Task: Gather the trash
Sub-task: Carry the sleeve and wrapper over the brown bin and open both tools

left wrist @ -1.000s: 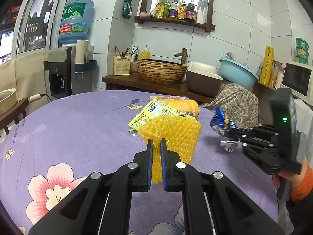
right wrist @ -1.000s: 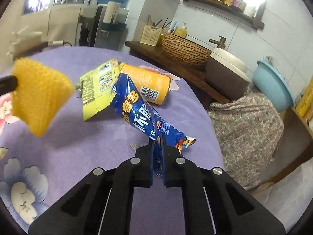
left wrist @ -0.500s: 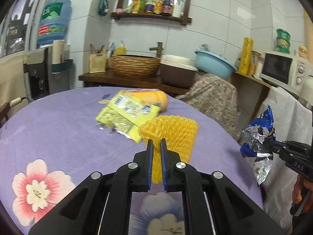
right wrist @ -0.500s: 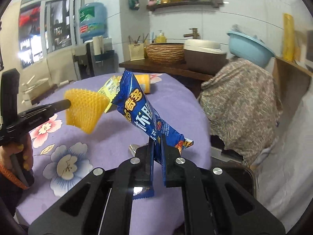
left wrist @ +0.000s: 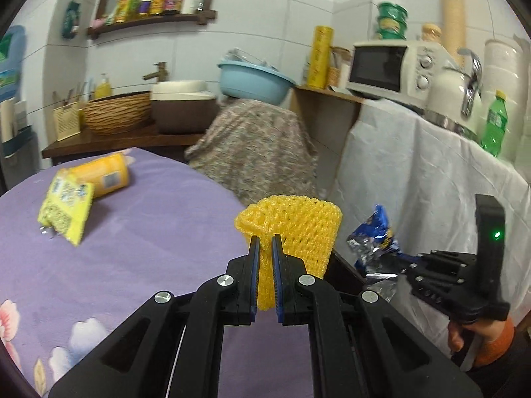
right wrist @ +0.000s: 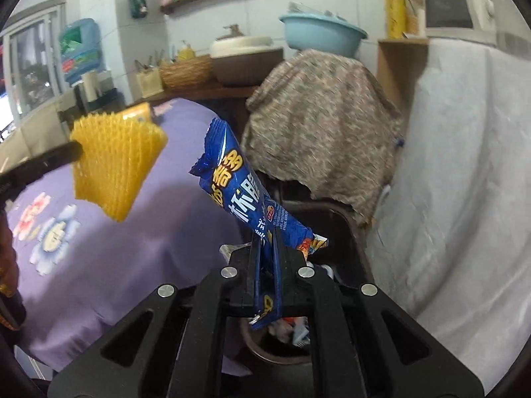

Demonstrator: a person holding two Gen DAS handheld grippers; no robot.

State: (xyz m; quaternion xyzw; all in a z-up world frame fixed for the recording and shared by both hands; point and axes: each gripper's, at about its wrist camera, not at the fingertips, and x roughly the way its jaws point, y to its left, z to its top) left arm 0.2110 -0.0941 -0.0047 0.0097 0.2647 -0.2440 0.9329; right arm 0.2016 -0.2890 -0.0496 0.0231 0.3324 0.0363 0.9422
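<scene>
Right wrist view: right gripper (right wrist: 265, 242) is clamped on the blue wrapper (right wrist: 232, 179), w/ the wrapper's long end sticking up and its tail hanging below the jaws. A dark bin (right wrist: 278, 348) sits right underneath, between the table (right wrist: 109, 265) edge and a white cloth (right wrist: 458, 182), trash already inside. Left gripper (left wrist: 264, 248) is pinched tight on the yellow foam net (left wrist: 298, 225), held in the air over the table edge, not quite over the bin yet. Two pcs left on the table: a yellow packet (left wrist: 66, 212) and a yellow can (left wrist: 106, 175) lying on its side.

Risks from here, as I read it: the wrapper is light and long, so a release off-centre could let it flutter past the rim onto the floor. The net is springy and may snag on the pads when the jaws open. Both grippers are close together, so they could knock each other over the bin.
</scene>
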